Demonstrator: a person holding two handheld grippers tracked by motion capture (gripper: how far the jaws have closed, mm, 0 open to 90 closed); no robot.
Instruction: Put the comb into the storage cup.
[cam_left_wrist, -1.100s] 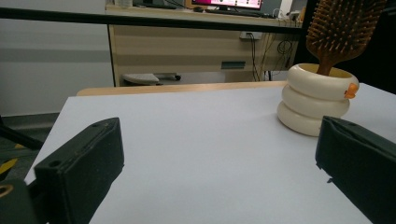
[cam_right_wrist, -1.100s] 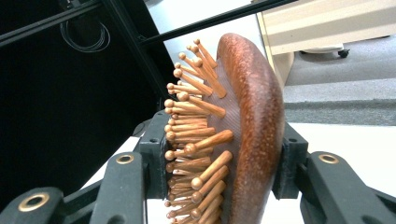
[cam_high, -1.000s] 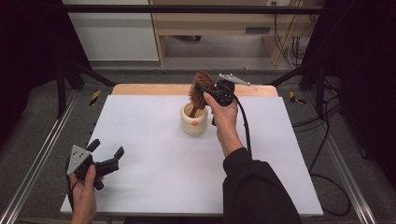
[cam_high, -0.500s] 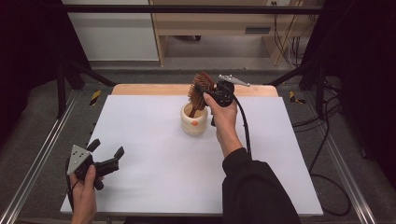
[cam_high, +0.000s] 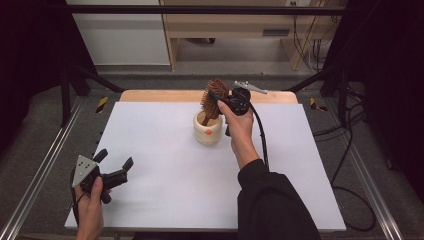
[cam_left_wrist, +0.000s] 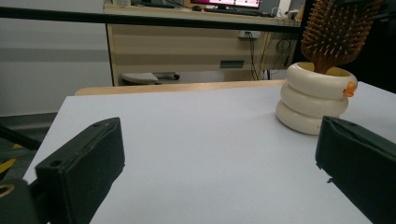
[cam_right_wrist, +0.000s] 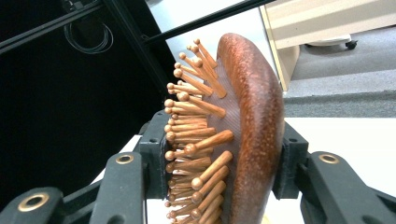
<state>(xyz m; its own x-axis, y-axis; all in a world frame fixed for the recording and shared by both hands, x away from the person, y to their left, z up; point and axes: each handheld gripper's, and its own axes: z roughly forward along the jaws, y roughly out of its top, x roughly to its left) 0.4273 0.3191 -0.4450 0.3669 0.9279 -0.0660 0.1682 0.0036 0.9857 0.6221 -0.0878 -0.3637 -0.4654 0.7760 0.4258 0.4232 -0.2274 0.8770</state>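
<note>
Table (cam_high: 165, 200) in the high view, topped with a white sheet, wooden edge at the far side, grey floor and metal frame rails around. Near the far middle, cream ringed cup (cam_high: 208, 129) with wooden hairbrush (cam_high: 214, 96) standing handle-down in it, head pinched by right gripper (cam_high: 220, 98). Left gripper (cam_high: 114, 164) low at the near left corner, jaws spread.

Left gripper view: bare white sheet between wide-apart jaws, cup (cam_left_wrist: 314, 103) and brush (cam_left_wrist: 337, 31) ahead at right, wooden desk (cam_left_wrist: 196, 42) behind.

Right gripper view: jaws clamped on brush head (cam_right_wrist: 243, 140), bristles leftward, dark curtain (cam_right_wrist: 60, 102) behind.

Black hand-held gripper (cam_high: 216, 98), brass screws, black sleeve (cam_high: 272, 200)
</note>
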